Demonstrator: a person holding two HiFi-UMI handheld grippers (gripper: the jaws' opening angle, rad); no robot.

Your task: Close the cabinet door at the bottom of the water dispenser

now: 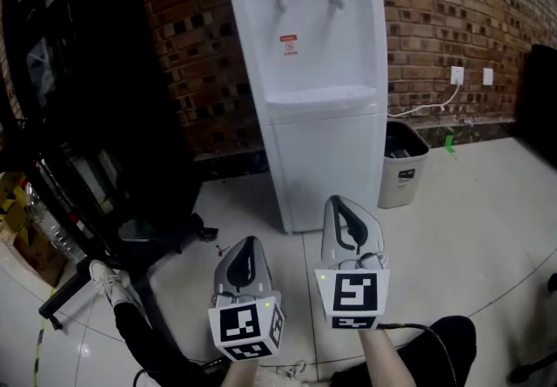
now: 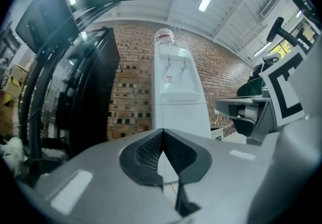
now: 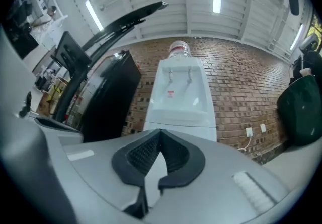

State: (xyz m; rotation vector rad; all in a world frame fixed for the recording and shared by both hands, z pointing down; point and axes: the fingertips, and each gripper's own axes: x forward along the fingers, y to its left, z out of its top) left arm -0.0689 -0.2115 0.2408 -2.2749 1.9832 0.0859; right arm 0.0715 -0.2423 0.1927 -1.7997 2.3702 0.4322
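Two grippers hover in front of the water dispenser (image 1: pixel 318 72), both well apart from it and touching nothing. The left gripper (image 1: pixel 247 243) sits low and to the left of the dispenser base; its jaws are pressed together at the tips with nothing between them, as its own view confirms (image 2: pixel 162 131). The right gripper (image 1: pixel 336 202) sits nearer the dispenser, just in front of its base; its jaws are likewise fully closed and empty (image 3: pixel 160 131). The cabinet door (image 1: pixel 335 168) occupies the lower front of the dispenser, beyond both sets of fingertips, with a strip of floor (image 1: pixel 470 229) between them. In the head view the door lies flush with the dispenser body. Both gripper views point at the dispenser front. A grey waste bin (image 1: pixel 402 163) stands just to the right of the dispenser, and a brick wall (image 1: pixel 209 55) runs behind it.
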